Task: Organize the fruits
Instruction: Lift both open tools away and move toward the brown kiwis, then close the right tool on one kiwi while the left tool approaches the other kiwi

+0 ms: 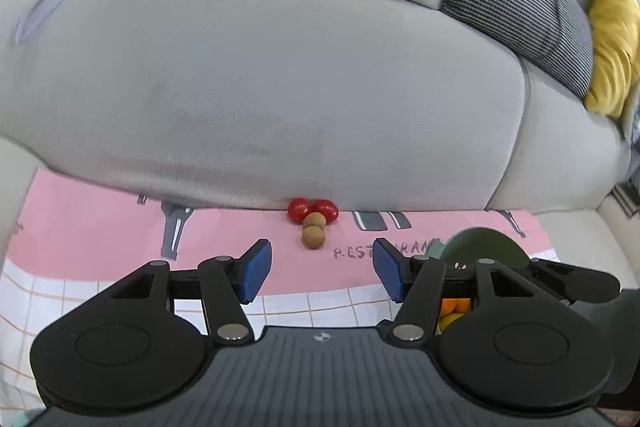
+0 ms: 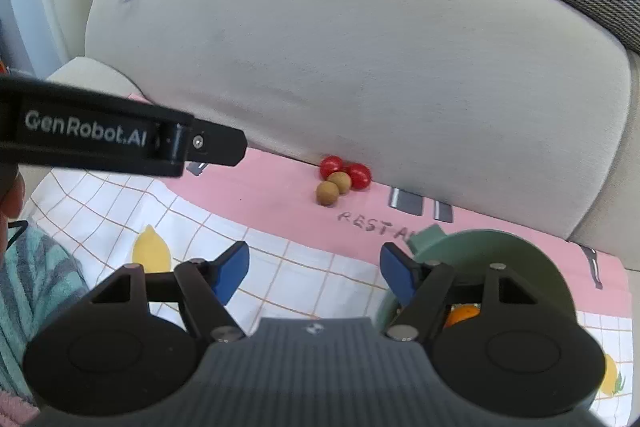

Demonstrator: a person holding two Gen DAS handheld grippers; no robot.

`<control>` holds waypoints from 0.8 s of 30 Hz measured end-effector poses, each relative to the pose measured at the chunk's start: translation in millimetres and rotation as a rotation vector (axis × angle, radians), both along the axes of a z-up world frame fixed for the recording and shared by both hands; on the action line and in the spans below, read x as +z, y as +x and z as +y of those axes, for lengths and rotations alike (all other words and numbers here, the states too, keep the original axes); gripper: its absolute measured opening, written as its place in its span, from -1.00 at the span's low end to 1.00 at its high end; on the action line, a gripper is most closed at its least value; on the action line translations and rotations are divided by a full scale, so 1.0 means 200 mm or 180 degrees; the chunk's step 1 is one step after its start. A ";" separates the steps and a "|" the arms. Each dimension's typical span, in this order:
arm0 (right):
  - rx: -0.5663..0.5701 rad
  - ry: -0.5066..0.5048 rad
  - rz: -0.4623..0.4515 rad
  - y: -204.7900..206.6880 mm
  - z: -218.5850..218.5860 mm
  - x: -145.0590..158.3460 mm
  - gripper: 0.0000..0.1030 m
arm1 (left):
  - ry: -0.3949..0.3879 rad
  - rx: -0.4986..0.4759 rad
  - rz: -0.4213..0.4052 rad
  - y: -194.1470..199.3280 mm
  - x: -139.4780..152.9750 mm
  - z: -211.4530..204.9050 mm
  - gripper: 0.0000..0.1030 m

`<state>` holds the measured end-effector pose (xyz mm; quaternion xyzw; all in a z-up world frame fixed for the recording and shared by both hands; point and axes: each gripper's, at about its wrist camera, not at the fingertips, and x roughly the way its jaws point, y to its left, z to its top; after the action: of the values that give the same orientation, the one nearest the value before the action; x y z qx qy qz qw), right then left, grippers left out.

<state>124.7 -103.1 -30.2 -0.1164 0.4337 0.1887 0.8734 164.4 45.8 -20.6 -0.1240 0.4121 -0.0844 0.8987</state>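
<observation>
Two red round fruits (image 1: 299, 210) and two brown round fruits (image 1: 312, 238) lie clustered on the pink cloth against the sofa's front. In the left wrist view my left gripper (image 1: 322, 273) is open and empty, a short way before that cluster. A green bowl (image 1: 480, 247) stands to its right with an orange fruit (image 1: 454, 307) inside. In the right wrist view my right gripper (image 2: 314, 273) is open with nothing between its pads. The red fruits (image 2: 359, 175) and brown fruits (image 2: 327, 193) lie ahead of it. The green bowl (image 2: 500, 251) sits under its right finger and holds the orange fruit (image 2: 462, 313).
A grey sofa cushion (image 2: 360, 47) rises right behind the fruits. The checked lemon-print cloth (image 2: 120, 219) covers the near surface. One black finger of the left gripper (image 2: 216, 147) crosses the right wrist view at left. A striped sleeve (image 2: 28, 287) shows at lower left.
</observation>
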 end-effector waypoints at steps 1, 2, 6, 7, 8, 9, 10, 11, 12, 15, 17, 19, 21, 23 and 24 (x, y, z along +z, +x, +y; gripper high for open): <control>0.0019 -0.0006 0.0000 0.01 0.01 -0.01 0.33 | -0.0016 0.0024 0.0018 0.00 -0.01 0.02 0.33; 0.0037 -0.0016 -0.0002 0.01 0.03 -0.01 0.32 | -0.0025 0.0048 0.0040 0.01 -0.03 0.04 0.33; 0.0085 -0.0061 -0.0001 0.05 0.07 -0.04 0.26 | -0.0039 0.0111 0.0137 0.05 -0.09 0.09 0.33; 0.0087 -0.0071 0.0006 0.07 0.08 -0.06 0.23 | -0.0039 0.0118 0.0154 0.06 -0.10 0.10 0.33; 0.0091 -0.0077 0.0017 0.08 0.09 -0.06 0.21 | -0.0037 0.0124 0.0171 0.07 -0.11 0.11 0.33; 0.0091 -0.0085 0.0030 0.10 0.09 -0.07 0.16 | -0.0034 0.0126 0.0189 0.08 -0.13 0.11 0.33; 0.0089 -0.0092 0.0040 0.11 0.10 -0.08 0.13 | -0.0024 0.0127 0.0188 0.09 -0.14 0.12 0.32; 0.0088 -0.0101 0.0048 0.13 0.10 -0.10 0.12 | -0.0010 0.0124 0.0204 0.10 -0.16 0.12 0.32; 0.0087 -0.0110 0.0056 0.14 0.10 -0.11 0.06 | 0.0009 0.0115 0.0218 0.11 -0.17 0.12 0.32; 0.0070 -0.0132 0.0080 0.20 0.10 -0.14 -0.04 | 0.0084 0.0079 0.0215 0.13 -0.20 0.12 0.31; 0.0047 -0.0140 0.0087 0.23 0.09 -0.15 -0.08 | 0.0149 0.0049 0.0195 0.14 -0.22 0.11 0.31; 0.0026 -0.0148 0.0094 0.26 0.08 -0.17 -0.13 | 0.0201 0.0020 0.0192 0.16 -0.24 0.11 0.30; 0.0018 -0.0169 0.0099 0.30 0.07 -0.18 -0.18 | 0.0230 0.0001 0.0207 0.18 -0.26 0.10 0.29; 0.0027 -0.0198 0.0102 0.34 0.06 -0.20 -0.25 | 0.0236 -0.0010 0.0222 0.20 -0.29 0.10 0.29; 0.0037 -0.0211 0.0100 0.35 0.06 -0.21 -0.28 | 0.0226 -0.0014 0.0228 0.20 -0.30 0.10 0.29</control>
<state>194.9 -91.3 -73.2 -0.1449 0.4527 0.1811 0.8609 205.1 66.8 -80.6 -0.0940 0.4471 -0.0672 0.8870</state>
